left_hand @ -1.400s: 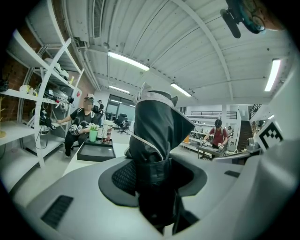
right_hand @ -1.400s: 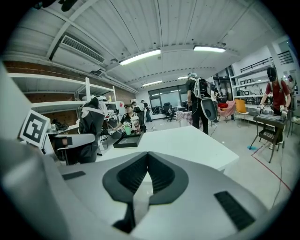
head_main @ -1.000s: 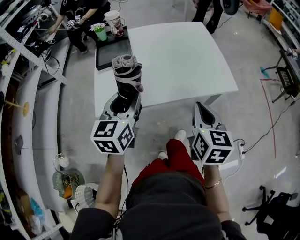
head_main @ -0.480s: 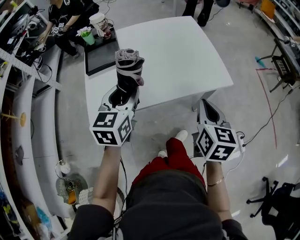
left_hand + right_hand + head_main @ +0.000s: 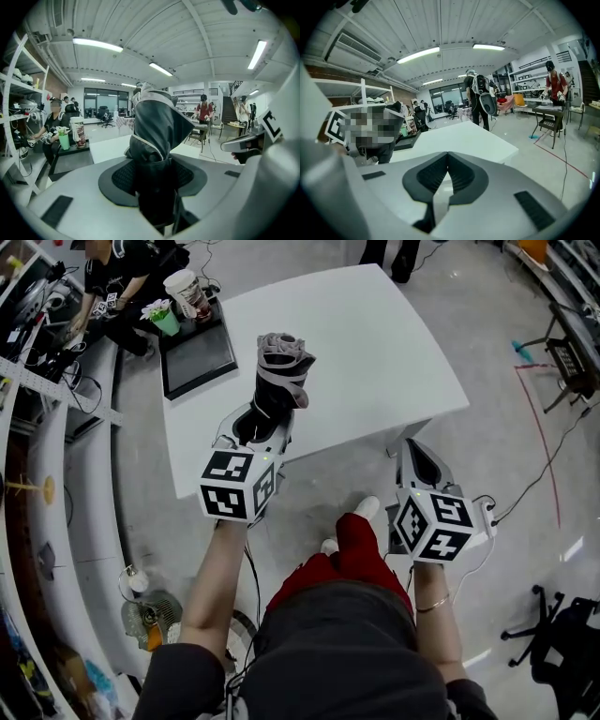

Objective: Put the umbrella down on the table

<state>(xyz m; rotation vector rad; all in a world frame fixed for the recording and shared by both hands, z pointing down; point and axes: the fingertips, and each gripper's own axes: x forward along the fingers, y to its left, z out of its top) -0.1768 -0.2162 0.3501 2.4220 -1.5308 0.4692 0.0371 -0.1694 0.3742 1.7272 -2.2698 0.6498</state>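
A folded black umbrella with a grey trim stands upright in my left gripper, whose jaws are shut on its lower end. In the left gripper view the umbrella fills the gap between the pads and rises in front of the camera. It is held over the near edge of the white table. My right gripper hangs off the table's near right corner, above the floor, with its jaws together and nothing in them; its own view shows the tips meeting.
A dark tray with a cup and a green pot lies on the table's far left. A seated person is beyond it, others stand farther off. My red-trousered legs are below. A workbench runs along the left.
My left gripper has carried the umbrella forward and to the right, out over the table's near edge. The right gripper has shifted a little and stays shut.
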